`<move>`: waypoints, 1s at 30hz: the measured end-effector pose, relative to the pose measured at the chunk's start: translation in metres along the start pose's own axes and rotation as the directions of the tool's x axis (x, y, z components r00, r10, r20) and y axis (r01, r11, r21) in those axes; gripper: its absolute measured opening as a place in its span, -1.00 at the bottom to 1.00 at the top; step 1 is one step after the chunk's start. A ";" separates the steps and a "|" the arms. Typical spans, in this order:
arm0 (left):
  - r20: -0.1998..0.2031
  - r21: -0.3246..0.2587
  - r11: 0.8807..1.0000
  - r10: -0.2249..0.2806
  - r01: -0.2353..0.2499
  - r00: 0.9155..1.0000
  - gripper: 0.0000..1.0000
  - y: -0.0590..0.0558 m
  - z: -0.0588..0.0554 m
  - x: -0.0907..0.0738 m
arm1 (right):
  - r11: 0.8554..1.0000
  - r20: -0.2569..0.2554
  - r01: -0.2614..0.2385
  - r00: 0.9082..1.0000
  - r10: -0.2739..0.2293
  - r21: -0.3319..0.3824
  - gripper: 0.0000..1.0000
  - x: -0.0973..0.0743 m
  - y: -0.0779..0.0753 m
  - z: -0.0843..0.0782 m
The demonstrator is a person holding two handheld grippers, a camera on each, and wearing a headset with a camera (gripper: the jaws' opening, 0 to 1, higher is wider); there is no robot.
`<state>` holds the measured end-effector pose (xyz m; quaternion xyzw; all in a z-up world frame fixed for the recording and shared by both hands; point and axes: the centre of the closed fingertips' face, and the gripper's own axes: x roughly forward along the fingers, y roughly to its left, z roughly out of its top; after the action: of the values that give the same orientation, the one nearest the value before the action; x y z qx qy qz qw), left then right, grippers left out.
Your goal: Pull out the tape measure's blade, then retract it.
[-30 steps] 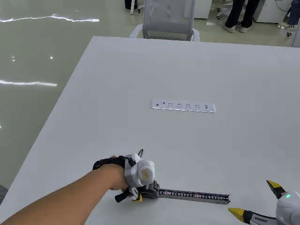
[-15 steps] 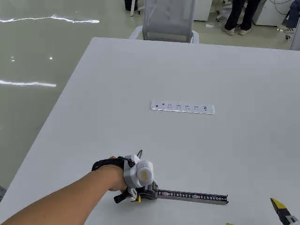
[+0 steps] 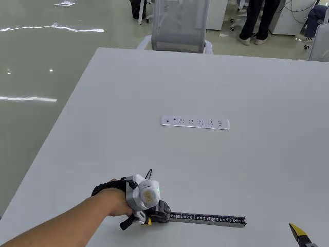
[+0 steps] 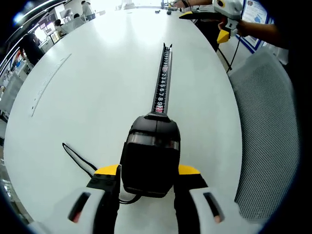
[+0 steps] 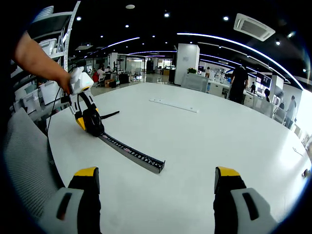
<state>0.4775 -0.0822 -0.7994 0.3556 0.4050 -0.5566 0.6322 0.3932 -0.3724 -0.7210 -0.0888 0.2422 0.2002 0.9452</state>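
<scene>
The left gripper (image 4: 148, 171) is clamped on the black, yellow-trimmed tape measure case (image 4: 151, 146) at the near edge of the white tabletop (image 3: 205, 77). Its dark steel blade (image 4: 162, 80) lies flat, drawn out. The right gripper (image 5: 156, 176) hangs clear of the blade tip, its 2 jaws wide apart. Retracting likely needs a steady case and a slow, guided return. Scale digits line the blade, and no brand is legible.

Head view overlooks the table (image 3: 231, 77); gripper views face each other along the blade (image 4: 162, 80).

Grey-white left tool (image 4: 148, 170), yellow-tipped jaws, black hand strap (image 3: 109, 184)
</scene>
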 end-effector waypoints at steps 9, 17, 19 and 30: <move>0.133 -0.208 0.976 0.086 -0.057 0.987 0.54 0.014 -0.003 -0.021 | 1.000 -0.011 -0.001 1.000 0.001 0.000 1.00 0.004 -0.004 0.003; 0.255 -0.349 0.935 0.160 -0.064 0.954 0.98 0.019 -0.003 -0.043 | 0.999 -0.008 -0.025 1.000 0.025 -0.028 1.00 0.007 0.001 0.005; 0.279 -0.360 0.931 0.171 -0.062 0.945 0.98 0.016 -0.004 -0.050 | 0.999 -0.029 -0.028 0.999 0.027 -0.032 1.00 0.007 0.002 0.003; 0.352 -0.462 0.885 0.246 -0.062 0.903 0.98 0.002 -0.035 -0.069 | 0.999 -0.063 -0.039 0.997 0.038 -0.003 1.00 0.005 0.000 -0.003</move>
<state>0.4717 -0.0216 -0.7511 0.1136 0.3518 -0.4582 0.8083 0.3961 -0.3716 -0.7264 -0.0923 0.2732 0.2160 0.9328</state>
